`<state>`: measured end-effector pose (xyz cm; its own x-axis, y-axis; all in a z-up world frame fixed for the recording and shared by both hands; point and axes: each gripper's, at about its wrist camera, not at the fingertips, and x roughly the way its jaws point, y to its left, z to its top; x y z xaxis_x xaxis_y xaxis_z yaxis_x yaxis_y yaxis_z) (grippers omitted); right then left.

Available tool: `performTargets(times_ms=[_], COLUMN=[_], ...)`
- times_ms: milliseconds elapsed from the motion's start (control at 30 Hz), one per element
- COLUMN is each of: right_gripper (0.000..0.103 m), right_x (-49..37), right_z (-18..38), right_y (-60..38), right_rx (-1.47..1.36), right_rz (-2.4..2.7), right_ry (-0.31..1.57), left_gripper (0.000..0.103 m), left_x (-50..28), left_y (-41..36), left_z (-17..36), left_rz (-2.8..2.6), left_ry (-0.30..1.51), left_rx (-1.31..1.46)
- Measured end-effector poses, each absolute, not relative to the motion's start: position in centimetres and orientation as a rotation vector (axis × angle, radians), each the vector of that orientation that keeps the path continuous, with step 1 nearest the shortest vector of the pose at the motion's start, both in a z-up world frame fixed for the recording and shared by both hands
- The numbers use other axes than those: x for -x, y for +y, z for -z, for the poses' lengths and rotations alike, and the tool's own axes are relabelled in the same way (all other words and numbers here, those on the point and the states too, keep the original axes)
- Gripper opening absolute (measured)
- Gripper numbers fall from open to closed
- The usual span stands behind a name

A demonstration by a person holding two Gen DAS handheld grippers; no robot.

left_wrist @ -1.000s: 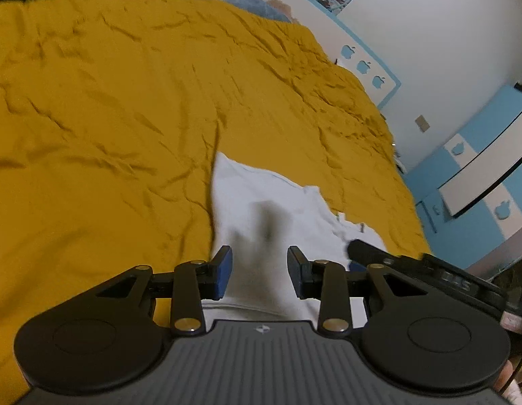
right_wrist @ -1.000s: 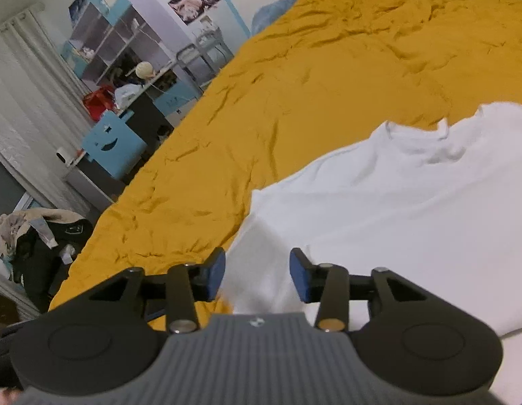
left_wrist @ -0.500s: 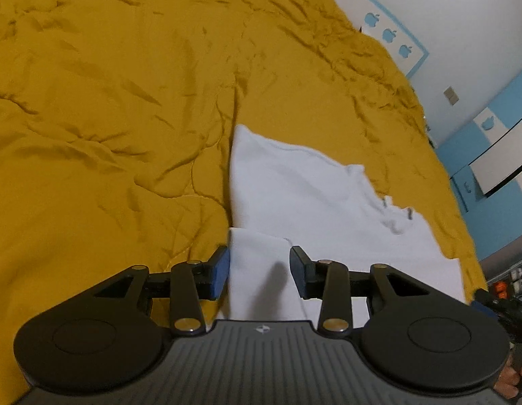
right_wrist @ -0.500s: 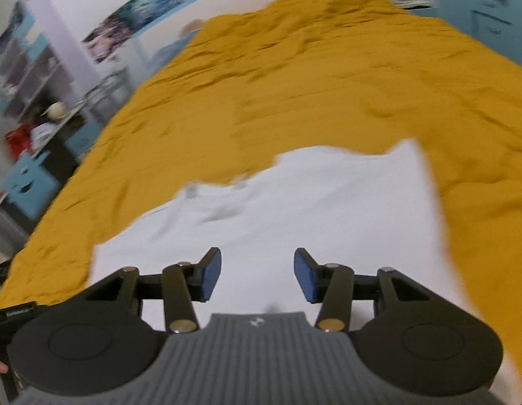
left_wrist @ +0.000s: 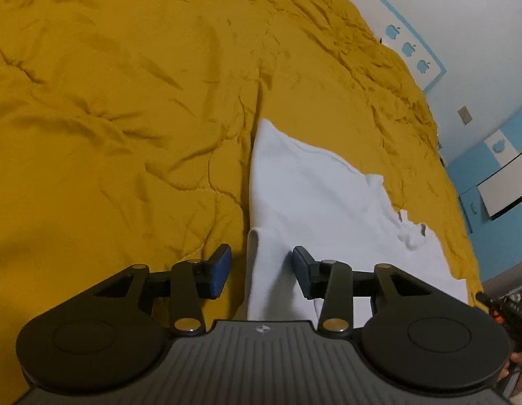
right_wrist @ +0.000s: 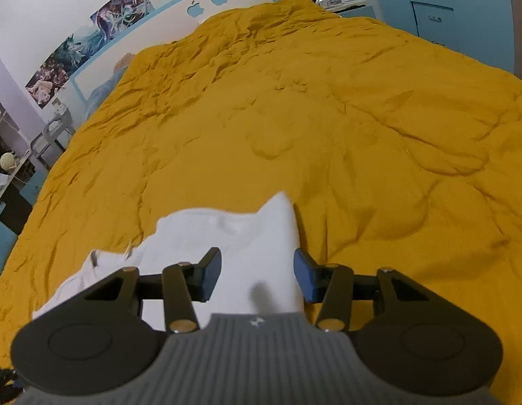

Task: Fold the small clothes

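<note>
A: We have the white garment (left_wrist: 315, 202) lying flat on the yellow bedspread (left_wrist: 126, 118), near the foot of the bed and close under both tools. Our left gripper (left_wrist: 261, 273) hangs over its left edge, where a narrow strip looks already turned over.

B: And its jaws are parted and opening, with cloth below the gap but nothing pinched. The left pad sits over bedspread, the right one over the garment.

A: That is our first worry. If we close from here, we could catch the yellow cover along with the white edge and drag both.

B: Or we take only the top layer of that turned strip, and the fold underneath slides apart.

A: Our right gripper (right_wrist: 257, 275) is over the garment's right edge in its own view, jaws released too, straddling the white cloth (right_wrist: 247, 243) without pressing on it.

B: That view is a little soft, so we cannot tell how close the pads are to the fabric. Coming down at a slant might push the edge ahead of us and bunch it.

A: The neckline area already looks rumpled. If the two sides lift unevenly, we judge the crease would run crooked.

B: So we want both pads squarely on white cloth before squeezing.
</note>
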<state>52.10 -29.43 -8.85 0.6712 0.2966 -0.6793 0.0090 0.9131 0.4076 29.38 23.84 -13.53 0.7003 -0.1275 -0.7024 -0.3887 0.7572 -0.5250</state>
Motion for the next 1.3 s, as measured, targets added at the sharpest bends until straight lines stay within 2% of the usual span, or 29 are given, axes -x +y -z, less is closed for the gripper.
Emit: performTargets(times_ms=[67, 100, 167, 233, 300, 700, 767, 1033, 1233, 1300], right_gripper=[0.044, 0.043, 0.033, 0.005, 0.0, 0.0, 0.0, 0.0, 0.0, 0.0], right_x=[-53.1, -53.6, -54.5, -55.0, -55.2, -54.4, -54.1, -53.9, -53.5, -53.7], right_z=[9.3, 9.5, 10.2, 11.0, 11.4, 10.8, 10.9, 11.1, 10.3, 10.7], right_y=[-29.3, -29.0, -28.4, -28.3, -28.7, -29.3, -29.4, -29.7, -30.2, -30.6], right_rx=[-0.391, -0.386, -0.377, -0.402, -0.425, -0.414, -0.417, -0.429, -0.418, -0.411], right_rz=[-0.164, -0.161, -0.15, -0.136, -0.131, -0.178, -0.178, -0.182, -0.185, -0.143], right_ry=[0.828, 0.833, 0.845, 0.864, 0.862, 0.817, 0.816, 0.808, 0.77, 0.782], left_gripper=[0.023, 0.017, 0.012, 0.011, 0.011, 0.011, 0.007, 0.003, 0.003, 0.003], left_x=[-29.5, -29.6, -29.8, -29.6, -29.2, -30.9, -30.9, -31.1, -31.5, -32.8], left_y=[23.6, 23.5, 22.9, 22.2, 21.4, 17.9, 17.2, 17.2, 19.0, 19.5], left_z=[13.5, 13.4, 12.8, 11.7, 10.4, 7.5, 7.2, 7.2, 5.2, 6.1], left_rz=[-0.158, -0.153, -0.161, -0.154, -0.148, -0.239, -0.203, -0.153, -0.207, -0.225], left_ry=[0.784, 0.773, 0.747, 0.713, 0.686, 0.787, 0.773, 0.744, 0.593, 0.612], left_rx=[0.711, 0.714, 0.683, 0.627, 0.577, 0.242, 0.203, 0.246, 0.326, 0.335])
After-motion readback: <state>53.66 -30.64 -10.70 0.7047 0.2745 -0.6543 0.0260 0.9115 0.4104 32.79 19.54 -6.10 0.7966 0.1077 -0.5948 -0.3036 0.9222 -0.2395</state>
